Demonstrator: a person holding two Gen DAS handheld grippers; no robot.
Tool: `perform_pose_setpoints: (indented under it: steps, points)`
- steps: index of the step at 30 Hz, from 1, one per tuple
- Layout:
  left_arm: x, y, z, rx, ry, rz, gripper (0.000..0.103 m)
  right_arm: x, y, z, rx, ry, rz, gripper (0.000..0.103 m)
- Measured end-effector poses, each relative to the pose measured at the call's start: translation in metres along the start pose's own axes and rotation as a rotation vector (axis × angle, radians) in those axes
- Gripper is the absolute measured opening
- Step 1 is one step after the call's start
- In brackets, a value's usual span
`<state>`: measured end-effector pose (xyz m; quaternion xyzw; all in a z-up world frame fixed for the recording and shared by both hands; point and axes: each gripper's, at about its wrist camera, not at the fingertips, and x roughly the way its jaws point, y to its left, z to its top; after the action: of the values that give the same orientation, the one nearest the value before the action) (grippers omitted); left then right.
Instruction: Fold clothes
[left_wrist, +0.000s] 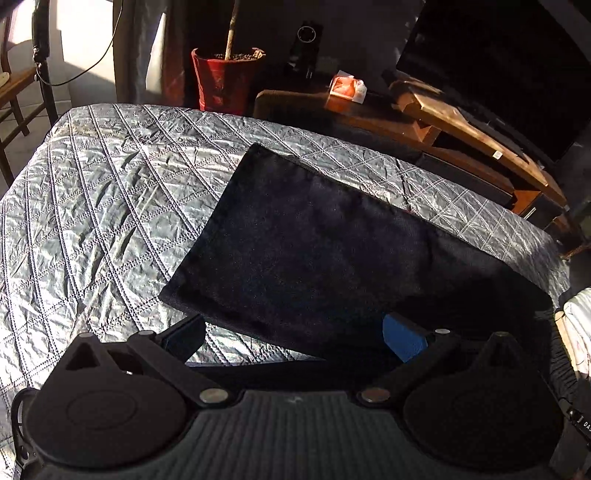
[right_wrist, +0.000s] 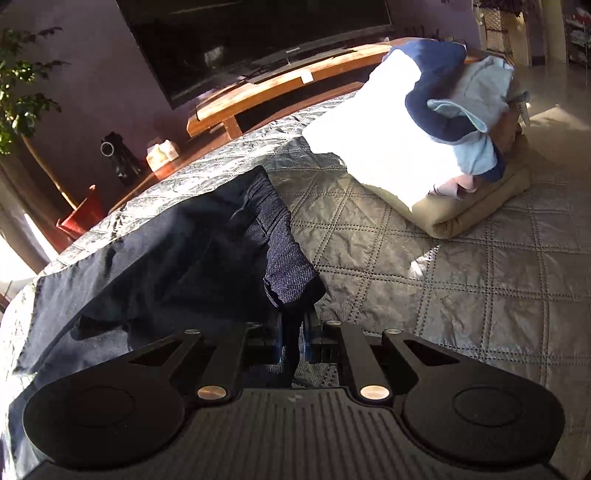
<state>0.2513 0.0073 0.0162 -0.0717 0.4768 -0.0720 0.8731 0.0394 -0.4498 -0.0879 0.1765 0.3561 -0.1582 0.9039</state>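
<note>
My right gripper (right_wrist: 293, 341) is pinched on a narrow bunch of the dark denim garment (right_wrist: 177, 258), while my left gripper (left_wrist: 295, 338) hangs wide open at its near edge, holding nothing. The garment lies partly spread on the quilted bed (right_wrist: 461, 288). With so little cloth pinched, I think it may slip, and a one-sided pull could skew the fold or drag it toward the clothes pile (right_wrist: 436, 140).

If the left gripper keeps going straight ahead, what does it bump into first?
Most likely the dark jeans. The left gripper is open and the cloth lies right ahead between its fingers on the quilted bed cover. Depth is hard to judge.
</note>
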Motion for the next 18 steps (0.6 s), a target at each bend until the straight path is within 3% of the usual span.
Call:
perform_pose_setpoints:
  steps: [2,4,5,7,8,11,14,18]
  points:
    - [-0.001,-0.006,-0.002,0.036,-0.004,0.01,0.102,-0.01,0.011,-0.005,-0.129,0.026,-0.043,0.016]
    - [-0.002,-0.009,-0.003,0.053,-0.003,0.008,0.102,-0.01,0.011,-0.007,-0.18,0.07,-0.114,0.027]
    - [-0.002,-0.009,-0.003,0.057,-0.002,0.007,0.102,-0.011,0.01,-0.007,-0.196,0.066,-0.171,0.038]
    - [-0.003,-0.007,-0.003,0.058,-0.009,0.025,0.102,-0.024,0.012,0.001,-0.205,-0.02,-0.317,0.039]
    - [-0.004,-0.005,-0.002,0.057,-0.013,0.037,0.102,-0.03,0.012,0.005,-0.186,-0.059,-0.349,0.04]
    - [-0.007,0.004,0.001,0.029,-0.029,0.067,0.102,-0.045,0.02,0.026,-0.095,-0.177,-0.183,0.042]
    - [-0.011,0.021,0.005,-0.045,-0.038,0.071,0.102,-0.017,0.06,0.051,-0.13,-0.08,0.057,0.082]
    - [-0.01,0.04,0.006,-0.123,-0.031,0.108,0.102,0.036,0.135,0.08,-0.264,-0.012,0.276,0.082]
